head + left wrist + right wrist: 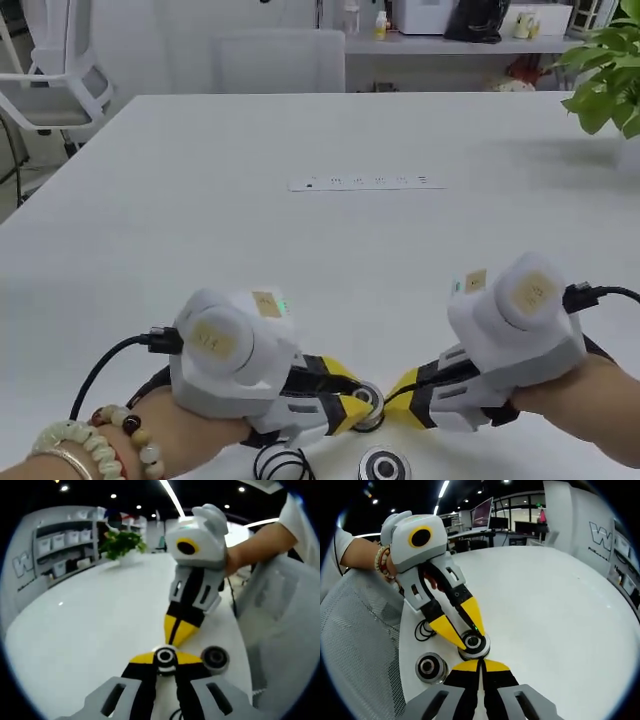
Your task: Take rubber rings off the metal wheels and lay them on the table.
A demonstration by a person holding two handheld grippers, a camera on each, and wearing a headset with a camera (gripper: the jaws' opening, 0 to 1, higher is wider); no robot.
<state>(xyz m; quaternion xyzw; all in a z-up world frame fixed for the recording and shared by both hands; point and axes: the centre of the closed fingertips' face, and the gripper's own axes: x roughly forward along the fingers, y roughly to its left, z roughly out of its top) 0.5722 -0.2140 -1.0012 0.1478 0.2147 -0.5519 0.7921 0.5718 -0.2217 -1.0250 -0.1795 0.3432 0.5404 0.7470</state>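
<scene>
Rubber seated on the held metal wheel is the worry. It looks like a thin band in a tight groove, likely to slip out of a pinch or snap back.

Risks, as judged:
- If the right gripper pulls off-axis, the wheel may twist out of the left gripper, whose hold is narrow and on smooth metal.
- The wheel is at the near edge of the counter. If dropped, it could roll off towards the person.
- A second wheel and the loose rubber rings lie just beside the work, so a sweeping pull could knock them.

Pose:
- The grippers come in low from left and right, nearly level with the counter, and meet tip to tip at near centre.
- The left jaws are clamped on the wheel, holding it just off or on the surface. I cannot tell which.
- The right jaws are pressed together with their tips touching the wheel's rim. Whether a ring is caught between them is too small to tell.
- Both wrists are kept low, and the left one wears bead bracelets.
</scene>
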